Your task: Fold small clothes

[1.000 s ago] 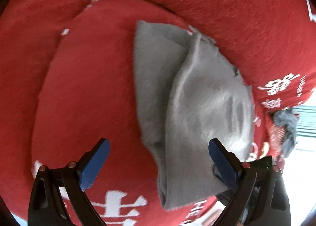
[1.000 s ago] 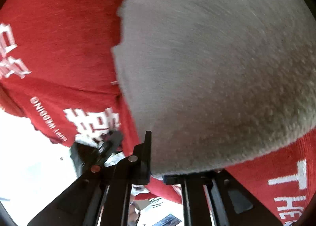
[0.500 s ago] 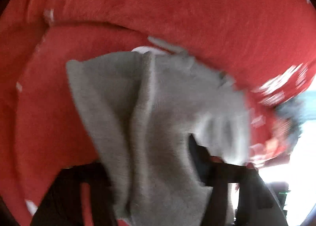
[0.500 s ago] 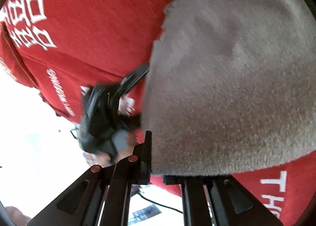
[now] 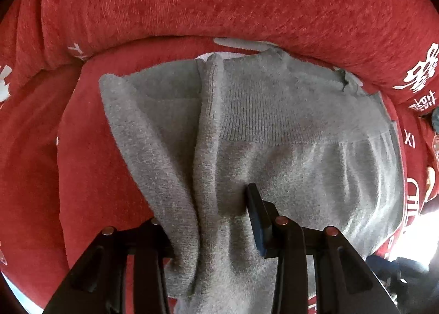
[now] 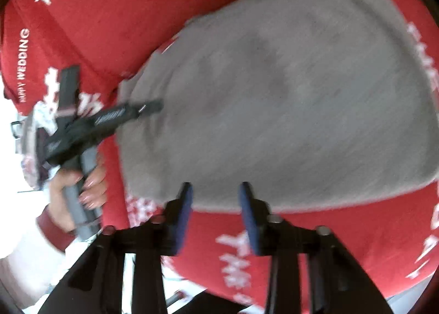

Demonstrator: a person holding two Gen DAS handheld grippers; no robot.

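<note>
A grey knit garment (image 5: 288, 127) lies on a red cushion (image 5: 90, 166) printed with white lettering. My left gripper (image 5: 211, 220) points down onto the garment, its jaws closing on a bunched upright fold. The blue pad of its right finger (image 5: 256, 220) presses the cloth, and the other finger is hidden under the fold. In the right wrist view the garment (image 6: 274, 108) spreads out flat. My right gripper (image 6: 214, 209) hovers at the garment's near edge, jaws opening, with nothing between the pads. A person's hand (image 6: 82, 187) holds the left gripper's handle at the left.
A thick red bolster (image 5: 219, 12) rises behind the garment. The cushion's edge (image 6: 22, 100) drops off at the left of the right wrist view, with bright floor beyond. White lettering (image 6: 236, 267) marks the red fabric below the right gripper.
The left gripper came down over the garment and closed from wide open onto a fold. The right gripper let go of the garment's edge, lifted back and parted its pads.
</note>
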